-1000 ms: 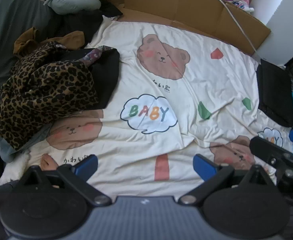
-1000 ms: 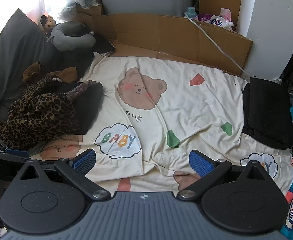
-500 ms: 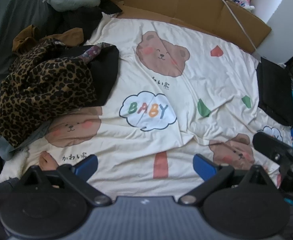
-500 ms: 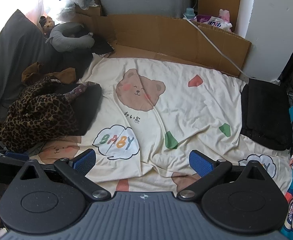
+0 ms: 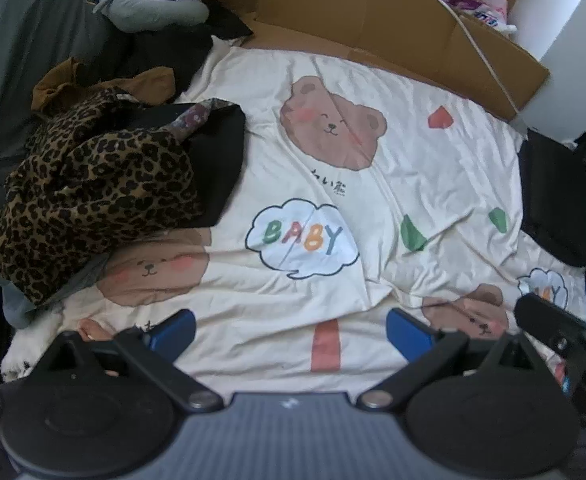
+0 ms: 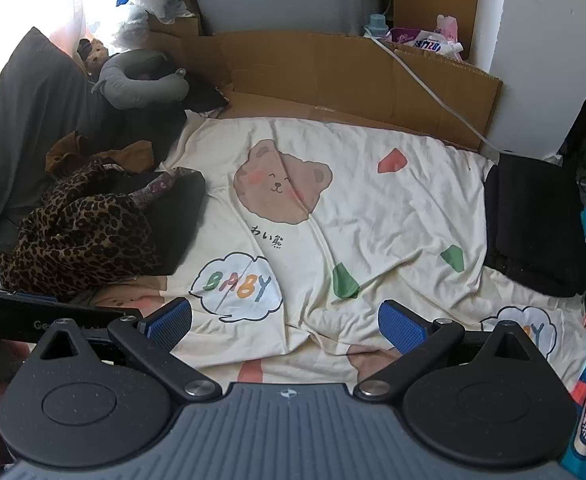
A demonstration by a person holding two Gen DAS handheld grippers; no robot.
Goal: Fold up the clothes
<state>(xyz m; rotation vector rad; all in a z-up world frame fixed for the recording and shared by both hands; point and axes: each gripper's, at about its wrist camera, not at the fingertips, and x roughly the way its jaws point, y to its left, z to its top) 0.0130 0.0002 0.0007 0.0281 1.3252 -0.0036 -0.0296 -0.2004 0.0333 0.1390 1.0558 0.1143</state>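
Leopard-print garment (image 5: 89, 196) heaped far left (untouched), both grippers' jaws wide, empty.

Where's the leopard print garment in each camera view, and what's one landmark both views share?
Left wrist view: the leopard print garment lies heaped at left of centre, over a black cloth.
Right wrist view: the leopard print garment sits at the left edge, lower and smaller, above the left finger.
Shared landmark: the BABY cloud printed on the cream sheet, just right of the heap.

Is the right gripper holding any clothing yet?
No, the right gripper has its jaws spread wide over the bear-print sheet, with nothing between them.
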